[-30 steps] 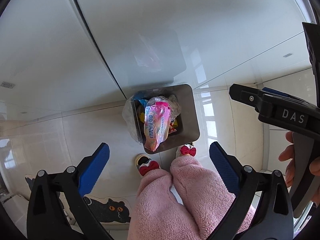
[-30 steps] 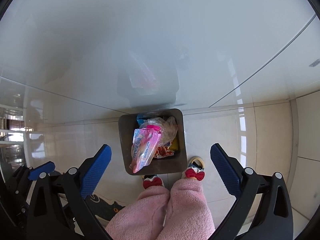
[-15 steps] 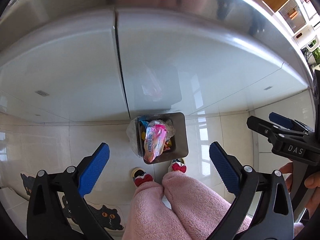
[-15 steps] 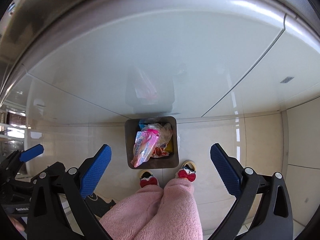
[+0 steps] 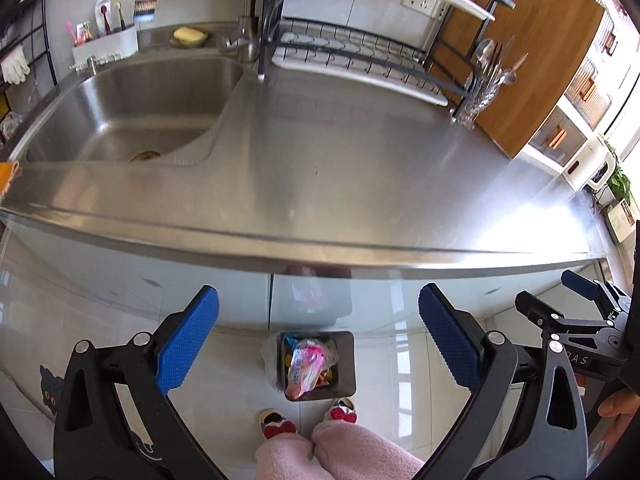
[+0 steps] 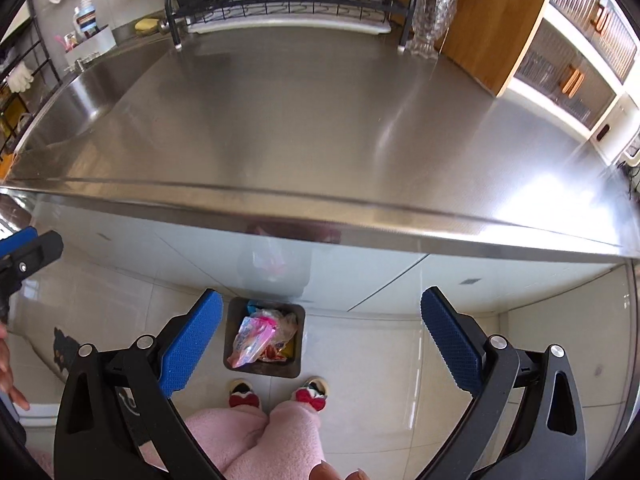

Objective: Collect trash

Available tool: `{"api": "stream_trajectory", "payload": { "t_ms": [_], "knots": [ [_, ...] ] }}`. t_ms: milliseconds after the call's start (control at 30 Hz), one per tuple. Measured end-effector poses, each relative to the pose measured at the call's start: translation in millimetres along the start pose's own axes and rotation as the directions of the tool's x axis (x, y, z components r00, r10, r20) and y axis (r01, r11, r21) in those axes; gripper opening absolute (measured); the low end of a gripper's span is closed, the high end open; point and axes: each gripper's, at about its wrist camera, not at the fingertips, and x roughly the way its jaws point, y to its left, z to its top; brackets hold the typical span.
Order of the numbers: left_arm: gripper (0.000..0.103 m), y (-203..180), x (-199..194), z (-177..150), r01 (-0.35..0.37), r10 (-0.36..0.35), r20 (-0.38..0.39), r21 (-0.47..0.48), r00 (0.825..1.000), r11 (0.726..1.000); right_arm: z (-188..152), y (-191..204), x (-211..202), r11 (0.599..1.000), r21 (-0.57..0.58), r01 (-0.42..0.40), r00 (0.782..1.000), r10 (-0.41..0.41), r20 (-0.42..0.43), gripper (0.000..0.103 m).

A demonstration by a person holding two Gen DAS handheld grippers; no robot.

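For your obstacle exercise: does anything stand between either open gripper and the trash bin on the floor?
Nothing visible does. The trash bin sits on the floor below both the left gripper and right gripper, by the slippers.

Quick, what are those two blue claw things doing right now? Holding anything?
Left gripper: open, holding nothing.
Right gripper: open, holding nothing.

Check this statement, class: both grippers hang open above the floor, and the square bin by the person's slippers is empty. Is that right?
Not quite. The bin is not empty: it holds wrappers, with a pink and blue plastic packet on top, as the right wrist view shows. The rest stands: the left gripper and right gripper have their jaws wide apart, and the bin sits just ahead of the slippers.
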Motion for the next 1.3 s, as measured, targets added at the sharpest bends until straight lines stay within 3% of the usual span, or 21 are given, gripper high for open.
{"api": "stream_trajectory", "payload": {
  "t_ms": [367, 700, 1000, 1300],
  "knots": [
    [0.095, -36.0, -87.2, 46.6, -0.04, 0.028, 0.137, 0.083, 0.99, 0.996, 45.0, -32.0, -111.9, 0.996, 0.088, 0.017, 0.981, -0.033, 0.19, 0.1],
    [0.095, -55.1, -137.9, 68.4, -0.072, 0.049, 0.228, 0.093, 0.973, 0.993, 66.6, -40.9, -193.2, 0.993, 0.117, 0.007, 0.94, -0.046, 0.338, 0.1],
    [0.095, -63.1, -151.4, 75.9, -0.076, 0.042, 0.266, 0.119, 0.963, 0.99, 75.4, -38.2, -209.3, 0.991, 0.132, 0.009, 0.927, -0.058, 0.37, 0.1],
    [0.095, -66.7, -154.4, 84.5, -0.073, 0.035, 0.288, 0.12, 0.957, 0.99, 82.2, -36.1, -217.9, 0.992, 0.122, -0.033, 0.915, -0.019, 0.403, 0.1]
  ]
}}
